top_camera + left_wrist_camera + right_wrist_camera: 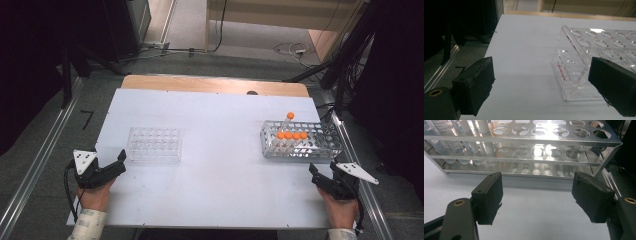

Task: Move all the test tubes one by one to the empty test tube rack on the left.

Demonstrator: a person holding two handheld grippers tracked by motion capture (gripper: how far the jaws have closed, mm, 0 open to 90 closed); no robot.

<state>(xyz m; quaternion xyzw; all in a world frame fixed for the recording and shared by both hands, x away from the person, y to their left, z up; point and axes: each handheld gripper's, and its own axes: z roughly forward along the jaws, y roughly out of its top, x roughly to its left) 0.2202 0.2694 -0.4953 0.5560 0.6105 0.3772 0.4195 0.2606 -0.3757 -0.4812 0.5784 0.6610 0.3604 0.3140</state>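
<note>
A clear acrylic tube rack [154,144] stands empty on the left half of the white table [215,170]. A metal wire rack [301,141] on the right holds several orange-capped test tubes [292,135], one standing taller and tilted [288,119]. My left gripper [121,162] rests near the table's front left, open, just left of the clear rack [584,62], nothing between its jaws [541,87]. At the front right my right gripper [320,176] is open and empty, pointing at the metal rack [529,152], whose tubes [451,135] stand at its left end.
Metal rails run along both sides of the table [35,165]. A wooden strip [215,85] edges the far side. Cables lie on the floor beyond [295,50]. Dark equipment stands at the far left and right.
</note>
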